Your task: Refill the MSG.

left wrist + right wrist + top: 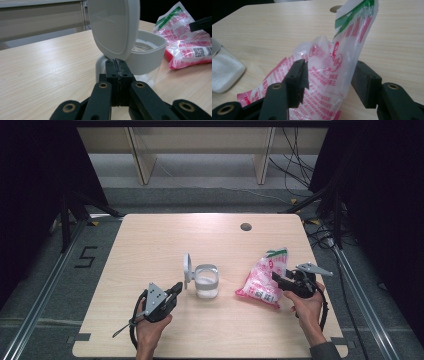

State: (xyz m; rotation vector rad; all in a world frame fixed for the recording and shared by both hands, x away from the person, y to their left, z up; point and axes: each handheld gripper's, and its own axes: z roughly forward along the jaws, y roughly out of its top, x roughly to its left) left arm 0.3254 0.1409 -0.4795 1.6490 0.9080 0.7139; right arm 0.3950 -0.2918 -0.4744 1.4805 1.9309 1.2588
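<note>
A clear jar (206,281) with a grey rim holds white grains, and its grey lid (187,269) stands flipped up on the left side. My left gripper (179,287) is just left of the jar. In the left gripper view its jaws (118,68) are pressed together with nothing between them, right at the foot of the lid (113,27). A pink and white printed bag (262,280) with a green top lies right of the jar. My right gripper (276,279) straddles the bag (329,82); the jaws stand apart and the film sits loosely between them.
The light wooden table (150,245) has a round cable hole (245,226) at the back right. The jar's white contents (224,72) show at the left of the right gripper view. Black curtains, floor rails and cables surround the table.
</note>
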